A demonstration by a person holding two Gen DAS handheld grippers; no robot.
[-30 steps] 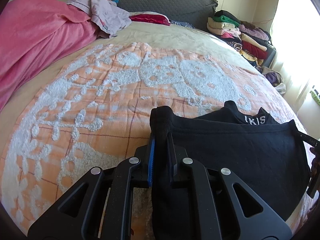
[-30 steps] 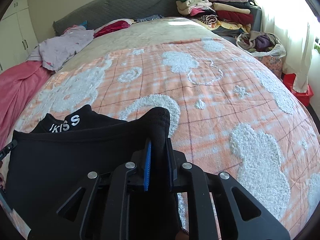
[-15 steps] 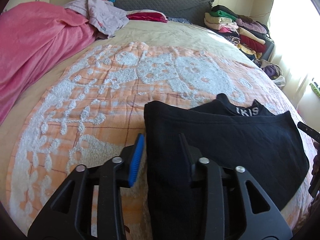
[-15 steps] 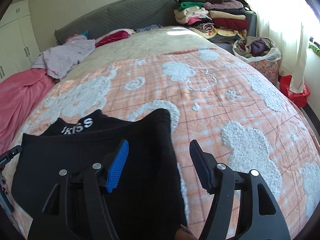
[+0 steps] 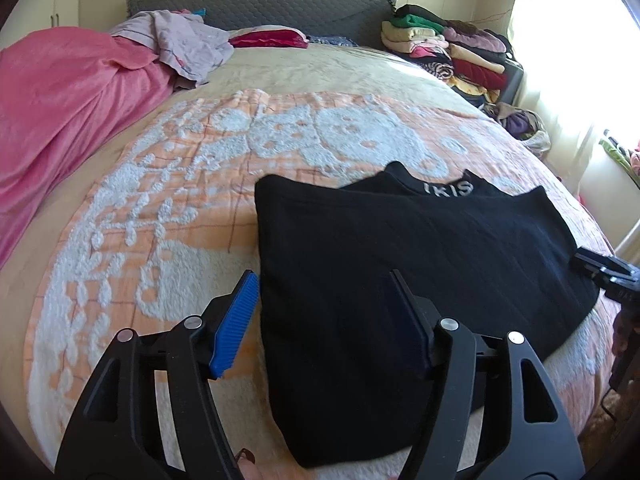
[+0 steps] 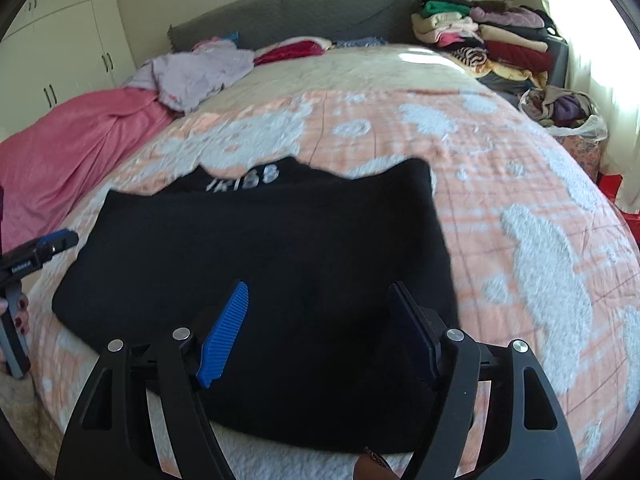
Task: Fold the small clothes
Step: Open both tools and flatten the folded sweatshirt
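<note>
A black garment (image 5: 400, 264) (image 6: 256, 264) with white letters at its far edge lies folded flat on the orange and white blanket (image 5: 168, 216) (image 6: 520, 208). My left gripper (image 5: 324, 284) hangs over the garment's left edge; its jaws are opening and grip nothing. My right gripper (image 6: 318, 294) hovers above the garment's near right part; its jaws are opening too, and the pads touch no cloth. Each gripper shows at the edge of the other's view: the right gripper (image 5: 604, 270) beside the garment's right side, the left gripper (image 6: 40, 248) beside its left side.
A pink cover (image 5: 60, 112) lies along the bed's left side. Lilac clothes (image 5: 184, 44) and a red item (image 5: 268, 36) sit near the grey headboard (image 5: 260, 0). A stack of folded clothes (image 5: 452, 48) and a bag of clothes (image 6: 564, 108) stand at the right.
Both grippers were shut on the garment's far corners; they have let go, opened wide and drawn back toward the near edge. The garment now lies flat on the blanket.
</note>
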